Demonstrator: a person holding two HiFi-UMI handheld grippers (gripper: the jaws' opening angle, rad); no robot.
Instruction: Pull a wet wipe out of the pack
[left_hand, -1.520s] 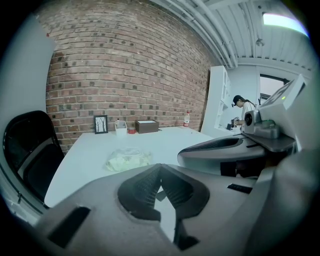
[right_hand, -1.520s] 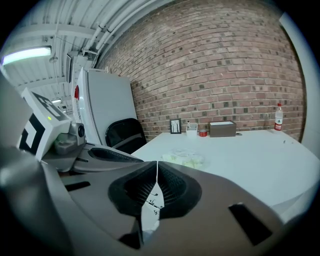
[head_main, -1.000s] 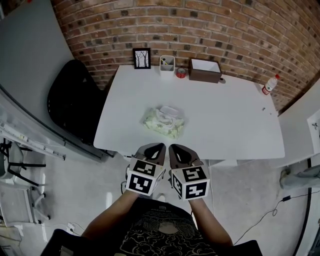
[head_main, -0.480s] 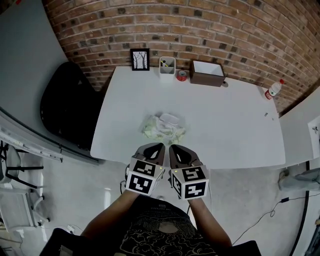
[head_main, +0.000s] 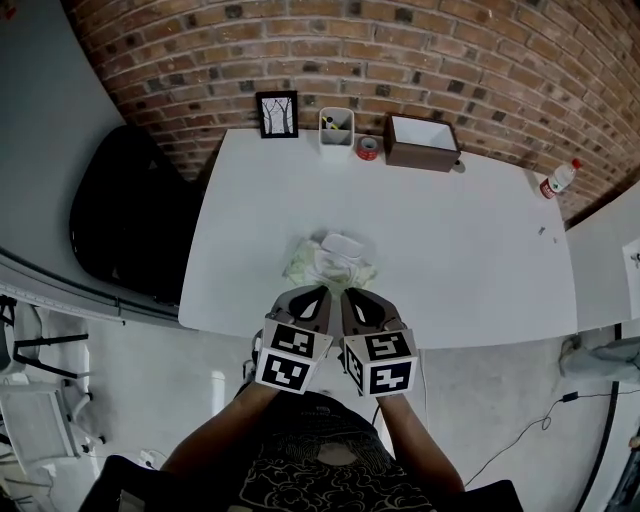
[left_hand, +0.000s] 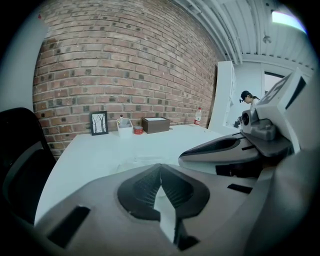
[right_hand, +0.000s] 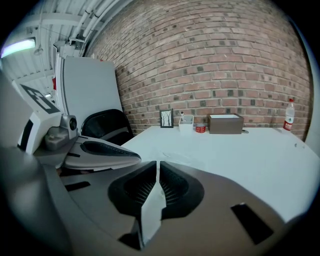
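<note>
A pale green wet wipe pack (head_main: 328, 262) lies on the white table (head_main: 470, 240) near its front edge, its white lid raised and white wipe material bunched at the opening. My left gripper (head_main: 311, 296) and right gripper (head_main: 357, 299) hover side by side just short of the pack, both shut with nothing between the jaws. In the left gripper view the left gripper (left_hand: 160, 167) has its jaws pressed together, and the pack is mostly hidden behind them. The right gripper (right_hand: 157, 166) shows its jaws closed too.
At the table's far edge stand a framed tree picture (head_main: 277, 114), a white pen holder (head_main: 336, 131), a red tape roll (head_main: 368, 148) and a brown box (head_main: 422, 143). A water bottle (head_main: 559, 180) stands far right. A black chair (head_main: 125, 235) sits left of the table.
Both grippers, still shut, have come closer to the pack, which now lies just ahead of their tips. The view has shifted forward over the table.
</note>
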